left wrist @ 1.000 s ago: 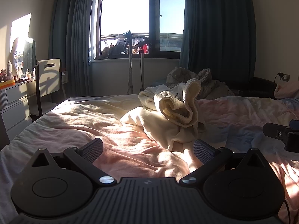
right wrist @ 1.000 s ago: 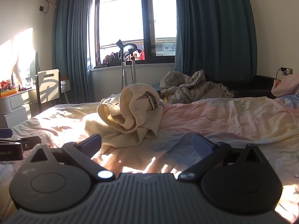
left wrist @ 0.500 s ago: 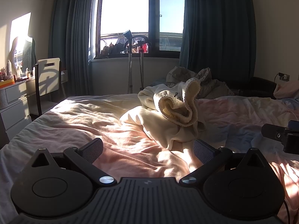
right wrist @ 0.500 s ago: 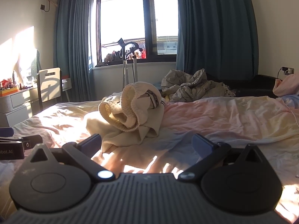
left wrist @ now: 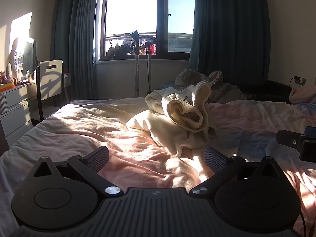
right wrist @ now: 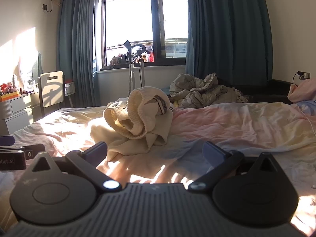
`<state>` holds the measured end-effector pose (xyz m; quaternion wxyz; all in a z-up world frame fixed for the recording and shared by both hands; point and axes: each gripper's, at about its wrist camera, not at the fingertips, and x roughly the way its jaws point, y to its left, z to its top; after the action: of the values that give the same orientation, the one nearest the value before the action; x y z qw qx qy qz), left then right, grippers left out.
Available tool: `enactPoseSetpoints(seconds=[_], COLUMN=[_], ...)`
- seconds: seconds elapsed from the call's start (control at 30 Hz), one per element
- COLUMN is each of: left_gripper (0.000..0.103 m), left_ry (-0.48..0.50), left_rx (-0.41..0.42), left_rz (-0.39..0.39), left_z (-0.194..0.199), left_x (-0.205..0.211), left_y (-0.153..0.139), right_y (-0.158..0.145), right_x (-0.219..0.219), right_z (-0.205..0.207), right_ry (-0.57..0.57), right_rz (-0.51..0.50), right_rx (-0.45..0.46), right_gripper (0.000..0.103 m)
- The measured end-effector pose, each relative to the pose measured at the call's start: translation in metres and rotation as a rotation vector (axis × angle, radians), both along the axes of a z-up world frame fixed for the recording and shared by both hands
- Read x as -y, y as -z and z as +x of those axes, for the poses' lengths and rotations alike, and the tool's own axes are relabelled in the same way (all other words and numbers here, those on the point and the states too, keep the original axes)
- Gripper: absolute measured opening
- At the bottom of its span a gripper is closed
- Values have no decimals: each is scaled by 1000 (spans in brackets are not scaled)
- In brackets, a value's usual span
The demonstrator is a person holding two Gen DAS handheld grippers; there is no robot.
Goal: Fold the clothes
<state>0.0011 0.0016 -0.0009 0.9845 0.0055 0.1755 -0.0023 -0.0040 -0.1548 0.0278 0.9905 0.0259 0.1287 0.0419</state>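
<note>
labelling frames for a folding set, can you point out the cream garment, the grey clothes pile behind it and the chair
cream garment point(left wrist: 185, 118): left wrist view, on its ribbed cuff.
grey clothes pile point(right wrist: 205, 95): right wrist view, on the crumpled middle.
chair point(left wrist: 51, 80): left wrist view, on the pale backrest.

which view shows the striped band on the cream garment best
The right wrist view: the striped band on the cream garment faces it. The left wrist view shows only the garment's ribbed hem and folds.
</note>
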Motion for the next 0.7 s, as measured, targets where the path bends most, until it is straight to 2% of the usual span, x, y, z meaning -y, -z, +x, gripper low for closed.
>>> enactPoseSetpoints(seconds=[0.7], left_gripper=[103], left_ry=[2], left_rx=[-5], left_rz=[-4], left_z=[2], left_x=[-1], left_y=[1], right_y=[0], right_x=[4], right_z=[0], right_ry=[10], right_rz=[4], right_rx=[-14], right_gripper=[103])
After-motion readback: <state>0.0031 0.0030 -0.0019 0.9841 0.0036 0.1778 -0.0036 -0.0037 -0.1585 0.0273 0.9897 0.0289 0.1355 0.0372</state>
